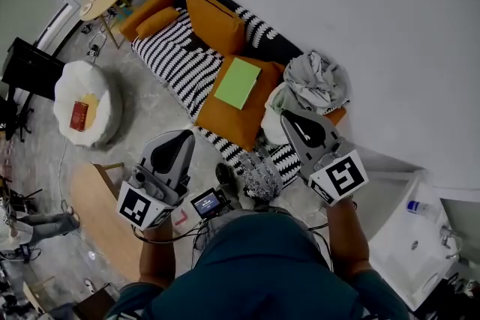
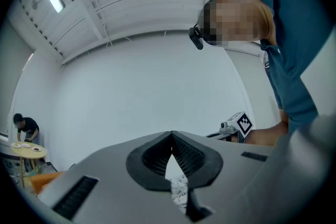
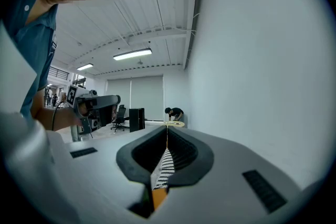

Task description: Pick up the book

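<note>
- The green book (image 1: pixel 238 83) is seen lying flat, cover up, on an orange cushion (image 1: pixel 238 127) of the striped sofa (image 1: pixel 169 56).
- The book is placed ahead of both grippers, beyond their tips and roughly between them. It is touched by neither.
- The right gripper (image 1: pixel 291 116) is judged the nearer, its tip being set just off the book's near right corner. The left gripper (image 1: pixel 180 137) is held further off, toward the book's near left.
- The book's long axis is directed away from the person, with the far end leaned slightly to the right. A short edge is thus turned toward the grippers.
- Both pairs of jaws are shown pressed together at the tips, and nothing is held between them.
- An opening of the jaws is judged necessary before the near short edge can be taken, as the book is laid flat against soft cushion.
</note>
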Demonstrator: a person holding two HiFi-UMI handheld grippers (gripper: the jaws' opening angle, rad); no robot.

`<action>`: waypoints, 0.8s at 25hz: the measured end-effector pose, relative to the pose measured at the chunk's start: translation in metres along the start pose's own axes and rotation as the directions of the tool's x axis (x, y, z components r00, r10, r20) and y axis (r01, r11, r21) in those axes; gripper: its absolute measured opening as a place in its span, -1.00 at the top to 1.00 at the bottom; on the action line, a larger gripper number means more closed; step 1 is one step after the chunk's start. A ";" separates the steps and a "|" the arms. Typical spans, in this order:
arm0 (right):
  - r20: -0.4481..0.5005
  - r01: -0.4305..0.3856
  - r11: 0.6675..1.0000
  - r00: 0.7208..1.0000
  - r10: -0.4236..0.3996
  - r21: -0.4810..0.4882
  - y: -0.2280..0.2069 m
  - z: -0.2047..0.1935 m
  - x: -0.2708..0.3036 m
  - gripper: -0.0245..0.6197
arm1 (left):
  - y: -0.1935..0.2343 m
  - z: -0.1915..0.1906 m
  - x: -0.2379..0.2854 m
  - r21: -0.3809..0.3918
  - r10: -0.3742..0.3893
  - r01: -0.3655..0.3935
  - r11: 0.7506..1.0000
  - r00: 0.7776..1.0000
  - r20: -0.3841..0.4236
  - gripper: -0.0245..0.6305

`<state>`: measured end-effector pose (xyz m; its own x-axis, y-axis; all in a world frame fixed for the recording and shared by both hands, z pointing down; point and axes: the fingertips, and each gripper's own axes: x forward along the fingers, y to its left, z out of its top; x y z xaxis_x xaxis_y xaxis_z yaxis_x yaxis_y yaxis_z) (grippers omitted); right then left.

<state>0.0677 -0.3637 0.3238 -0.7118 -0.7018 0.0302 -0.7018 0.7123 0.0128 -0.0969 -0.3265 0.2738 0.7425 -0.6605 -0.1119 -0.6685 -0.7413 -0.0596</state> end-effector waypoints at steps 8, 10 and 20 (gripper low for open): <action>-0.054 0.048 0.997 0.998 -0.045 0.060 -0.033 -0.040 0.034 0.88 | 0.031 -0.025 0.026 -0.042 -0.050 0.049 0.998 0.999 -0.020 0.92; -0.078 0.062 0.994 0.995 -0.055 0.087 -0.040 -0.054 0.048 0.88 | 0.046 -0.031 0.031 -0.054 -0.058 0.056 0.997 0.998 -0.018 0.92; -0.212 0.127 0.943 0.975 -0.061 0.309 -0.094 -0.164 0.134 0.66 | 0.112 -0.085 0.062 -0.142 -0.114 0.099 0.985 0.988 -0.103 0.92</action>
<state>0.0430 -0.5230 0.4905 -0.6446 -0.7256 0.2409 -0.7610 0.5789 -0.2929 -0.1221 -0.4609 0.3441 0.8144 -0.5804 -0.0018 -0.5788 -0.8124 0.0707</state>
